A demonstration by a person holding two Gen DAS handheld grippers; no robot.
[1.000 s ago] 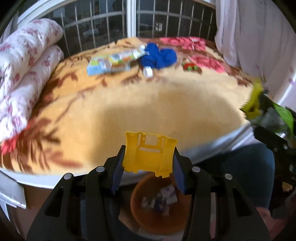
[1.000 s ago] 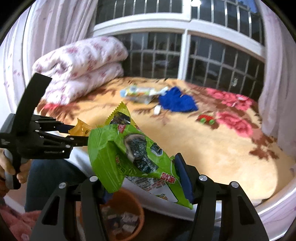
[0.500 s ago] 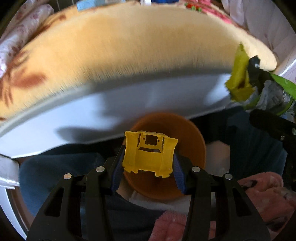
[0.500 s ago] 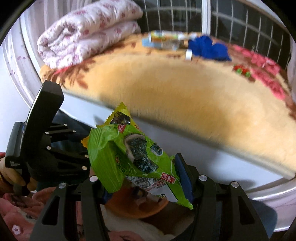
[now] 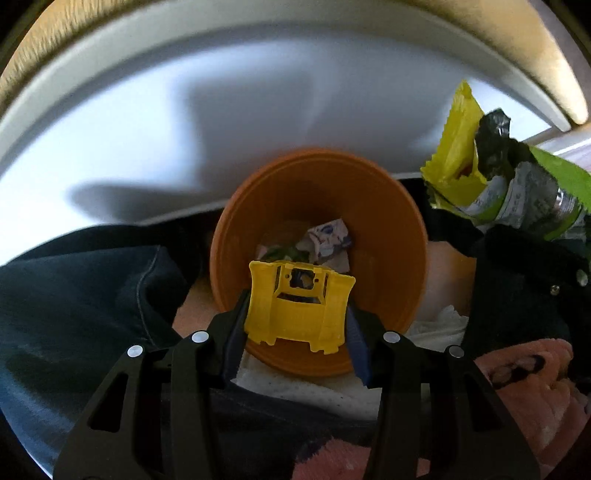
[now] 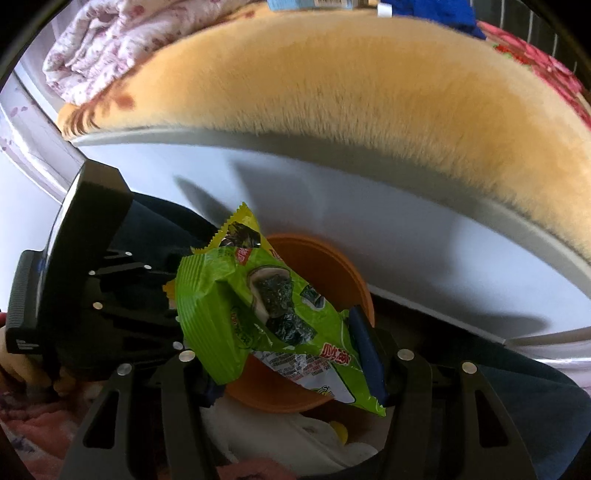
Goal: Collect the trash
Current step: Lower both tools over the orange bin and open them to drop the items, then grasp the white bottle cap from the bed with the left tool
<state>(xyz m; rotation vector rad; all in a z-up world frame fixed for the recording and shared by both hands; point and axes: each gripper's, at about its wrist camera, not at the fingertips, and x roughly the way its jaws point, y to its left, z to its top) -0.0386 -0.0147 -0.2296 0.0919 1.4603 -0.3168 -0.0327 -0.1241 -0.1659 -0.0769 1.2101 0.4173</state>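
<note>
Over the orange bin (image 5: 384, 221), left tool (image 5: 295, 314) clamps an upright yellow clip (image 5: 295, 314); right tool (image 6: 280, 332) clamps a slanting green wrapper (image 6: 258, 314).

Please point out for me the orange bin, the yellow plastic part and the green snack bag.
Orange bin (image 5: 388, 236): left wrist view, inner wall on the right.
Yellow plastic part (image 5: 295, 317): left wrist view, flat middle face.
Green snack bag (image 6: 236, 295): right wrist view, printed front.

A home bedroom: a plush floral blanket (image 6: 332, 92) covers the bed, a folded quilt (image 6: 110, 40) lies far left, barred windows (image 6: 546, 33) behind, an orange waste bin (image 5: 388, 229) near the bedside.
</note>
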